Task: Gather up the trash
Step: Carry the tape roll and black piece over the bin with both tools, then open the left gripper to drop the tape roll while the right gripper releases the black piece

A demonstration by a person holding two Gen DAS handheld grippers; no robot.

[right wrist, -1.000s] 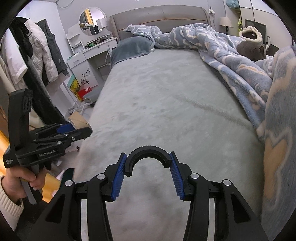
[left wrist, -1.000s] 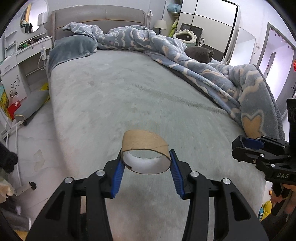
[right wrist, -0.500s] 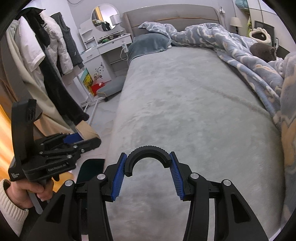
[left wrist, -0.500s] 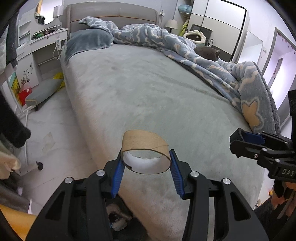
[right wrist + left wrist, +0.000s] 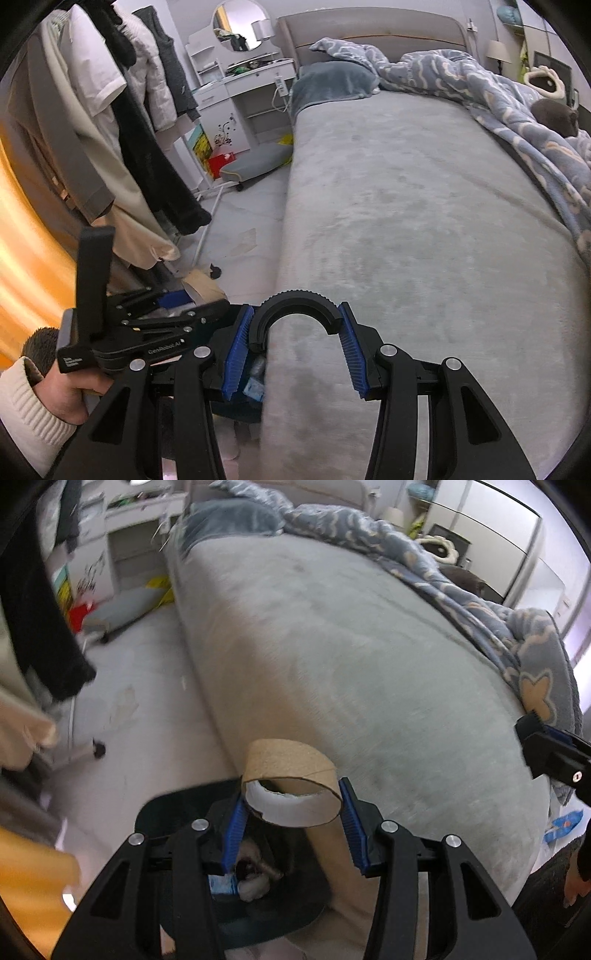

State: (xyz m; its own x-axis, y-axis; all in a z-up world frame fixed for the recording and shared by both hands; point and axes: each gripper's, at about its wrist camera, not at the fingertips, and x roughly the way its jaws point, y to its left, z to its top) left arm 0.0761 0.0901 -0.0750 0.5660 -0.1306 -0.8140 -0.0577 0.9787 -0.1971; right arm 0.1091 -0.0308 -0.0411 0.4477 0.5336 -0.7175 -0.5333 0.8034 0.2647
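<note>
A brown cardboard tube [image 5: 291,771] with a torn white lining sits crosswise between the blue pads of my left gripper [image 5: 291,794], which is shut on it. The tube hangs over a dark bin [image 5: 177,805] on the floor beside the bed; crumpled trash [image 5: 255,882] lies inside. My right gripper [image 5: 295,325] is shut on a black ribbed half-ring [image 5: 295,301] above the bed's near corner. In the right wrist view the left gripper [image 5: 192,306] is at the lower left, held by a hand in a white sleeve [image 5: 29,406], with the tube [image 5: 201,288] in it. The right gripper [image 5: 546,746] shows at the left wrist view's right edge.
The grey bed [image 5: 406,221] fills the middle, with a blue patterned blanket [image 5: 517,110] bunched along its right side. Left of it are pale floor [image 5: 140,709], hanging clothes [image 5: 122,129] on a rack, a grey cushioned stool [image 5: 255,164] and a white dresser [image 5: 243,85].
Both grippers have swung left, from over the bed to its floor-side edge. The left one has dipped, and the dark bin has come into view under the tube. Both grips are unchanged.
</note>
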